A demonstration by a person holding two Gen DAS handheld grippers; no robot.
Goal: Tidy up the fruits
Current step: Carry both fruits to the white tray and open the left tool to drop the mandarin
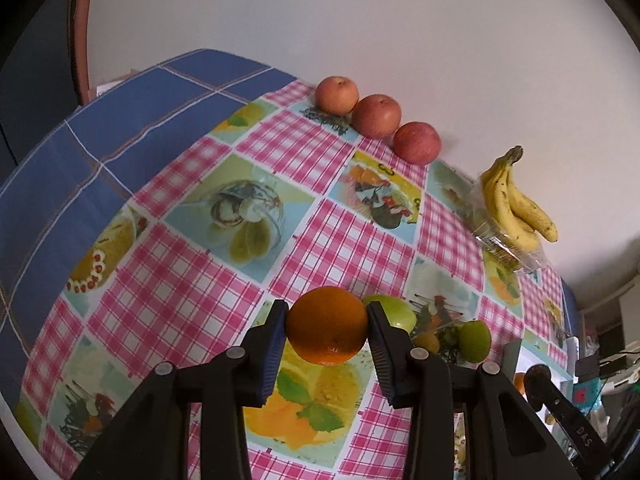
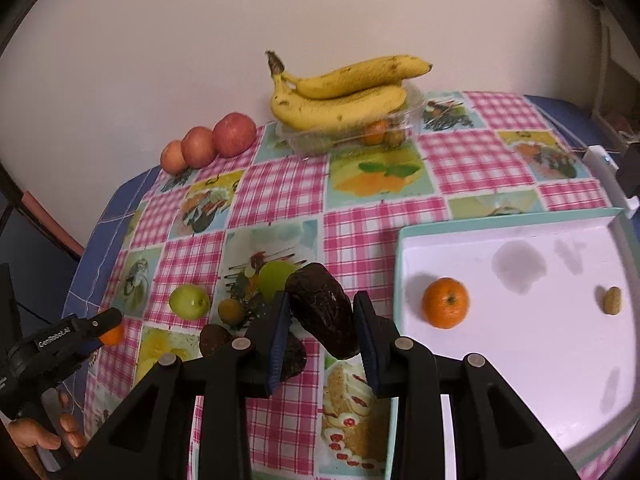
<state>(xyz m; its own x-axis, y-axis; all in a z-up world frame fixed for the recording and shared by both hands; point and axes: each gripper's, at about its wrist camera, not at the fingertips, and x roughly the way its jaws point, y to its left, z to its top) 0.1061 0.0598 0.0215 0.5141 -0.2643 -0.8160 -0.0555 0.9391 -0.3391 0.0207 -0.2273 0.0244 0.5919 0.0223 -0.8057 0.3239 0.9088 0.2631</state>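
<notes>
Left gripper (image 1: 327, 326) clamps orange (image 1: 327, 325), right gripper (image 2: 320, 316) clamps avocado (image 2: 322, 312). Carry both level; tray (image 2: 520, 224) sits right of right gripper

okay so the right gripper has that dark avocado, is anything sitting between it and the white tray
Nothing visible does. The avocado is clamped in the right gripper, just left of the white tray's near edge. Inside the tray, an orange lies near that edge and a small yellowish fruit farther right.
</notes>
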